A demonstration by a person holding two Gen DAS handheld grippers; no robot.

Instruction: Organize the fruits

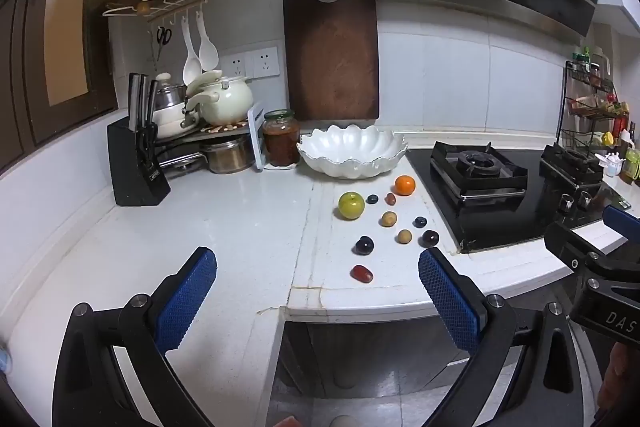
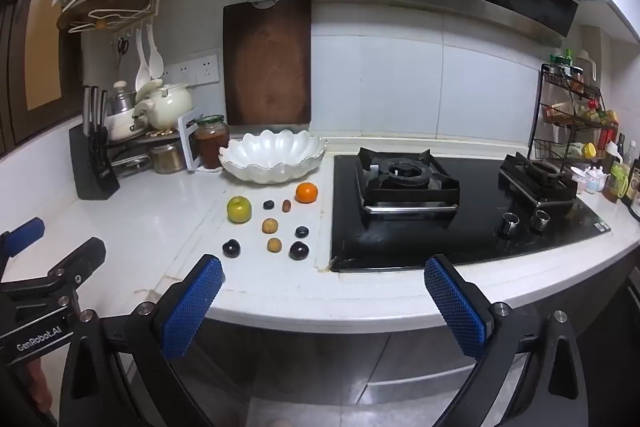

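Both pairs of tongs hang off the front edge of the surface, spread wide and pinching nothing, and all the fruit lies ahead of them, further in.

In the left wrist view, the left tongs (image 1: 318, 277) fill the lower part of the frame. Going left to right across the middle: a knife block (image 1: 136, 167) at the left, then a white bowl (image 1: 352, 153) at centre, empty, and the hob (image 1: 500, 195) at the right. The fruit sits below the bowl, between it and the tongs. The apple (image 1: 351, 205) is furthest left, the orange (image 1: 405, 185) up by the bowl's right side, small dark and tan fruits scattered between. A reddish oval fruit (image 1: 362, 273) lies lowest in the frame, just above the gap between the left tongs and slightly right of centre. Its long axis runs roughly left to right, tilted a little. The right tongs' body shows at the far right edge, level with the hob.

In the right wrist view, the right tongs (image 2: 324, 281) sit lower centre, and the fruit cluster is up and to the left of them, with the apple (image 2: 239, 209) leftmost and the orange (image 2: 307, 193) rightmost. The hob is straight ahead of these tongs, so they would have to swing left to reach any fruit.

I judge the left tongs the nearer pair, with the reddish fruit first in line; the bowl (image 2: 272, 157) waits beyond the cluster.
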